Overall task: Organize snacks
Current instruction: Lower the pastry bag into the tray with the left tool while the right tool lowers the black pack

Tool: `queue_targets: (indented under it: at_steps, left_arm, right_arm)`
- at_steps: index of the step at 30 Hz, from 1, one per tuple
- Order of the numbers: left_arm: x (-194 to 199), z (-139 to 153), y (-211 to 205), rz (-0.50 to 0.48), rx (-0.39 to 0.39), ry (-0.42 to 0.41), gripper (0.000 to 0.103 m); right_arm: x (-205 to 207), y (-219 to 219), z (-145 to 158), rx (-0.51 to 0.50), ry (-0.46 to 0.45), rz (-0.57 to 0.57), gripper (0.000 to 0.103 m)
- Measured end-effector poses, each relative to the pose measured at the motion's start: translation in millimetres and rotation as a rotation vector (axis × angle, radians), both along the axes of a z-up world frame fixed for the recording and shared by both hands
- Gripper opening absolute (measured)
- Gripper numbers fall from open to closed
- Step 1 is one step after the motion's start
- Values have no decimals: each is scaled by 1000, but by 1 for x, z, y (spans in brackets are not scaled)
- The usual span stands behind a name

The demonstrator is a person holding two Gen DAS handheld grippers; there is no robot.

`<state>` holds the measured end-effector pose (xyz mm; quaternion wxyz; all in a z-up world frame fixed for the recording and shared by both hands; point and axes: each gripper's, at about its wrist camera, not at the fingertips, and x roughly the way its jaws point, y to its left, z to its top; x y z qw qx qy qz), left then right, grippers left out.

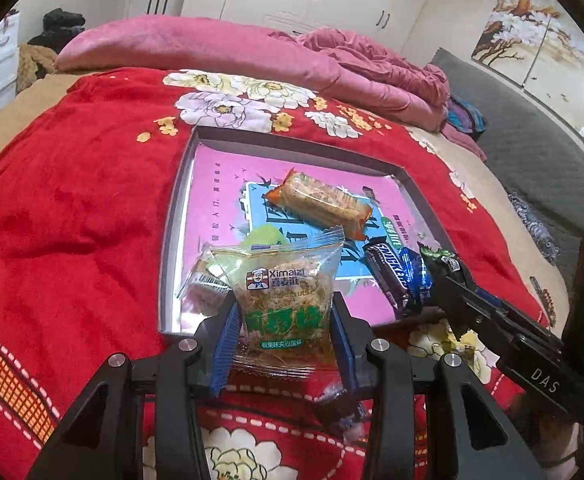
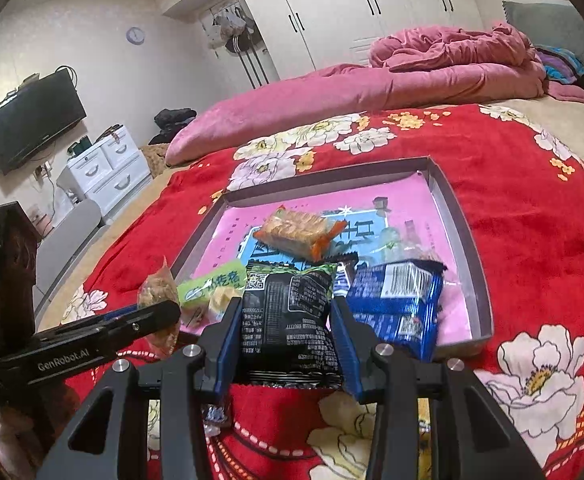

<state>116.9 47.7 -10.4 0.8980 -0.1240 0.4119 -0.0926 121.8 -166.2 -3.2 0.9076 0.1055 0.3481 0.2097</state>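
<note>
The left gripper (image 1: 285,316) clenches a Ximaizi cake packet (image 1: 281,288) at the tray's (image 1: 171,216) near edge — the right gripper (image 2: 283,340) clamps a black snack packet (image 2: 287,320) there too.

Clear cake packet (image 1: 283,300) upright, black packet (image 2: 287,312) upright

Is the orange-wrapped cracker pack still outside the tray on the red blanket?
No, the orange-wrapped cracker pack lies inside the tray, on its pink printed floor, apart from both grippers.
</note>
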Motion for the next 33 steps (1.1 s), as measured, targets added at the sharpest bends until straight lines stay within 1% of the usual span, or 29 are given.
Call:
queue_targets:
  at_steps: [7,14,17,21,26,33]
  left_arm:
    - [9,-3,-10,-20,37,-4,44]
    - [16,-6,-11,-14,33,3,44]
    - [18,-7,-10,-12,20,7,44]
    - [21,-7,-12,-8,24,3,44]
    - [25,-8,-13,0,26,2,44]
    - [28,-9,-14,-4,27,3,45]
  right_arm:
    - [12,4,-7,-21,18,-1,43]
    - [21,4,-12,-52,22,-13,43]
    - [24,6,-12,-82,11,-14,43]
    - [29,9,-15,-121,5,-17,43]
    - [34,8,-17,-130,2,-18,44]
    - [35,9,-16,-117,-1,-1,44]
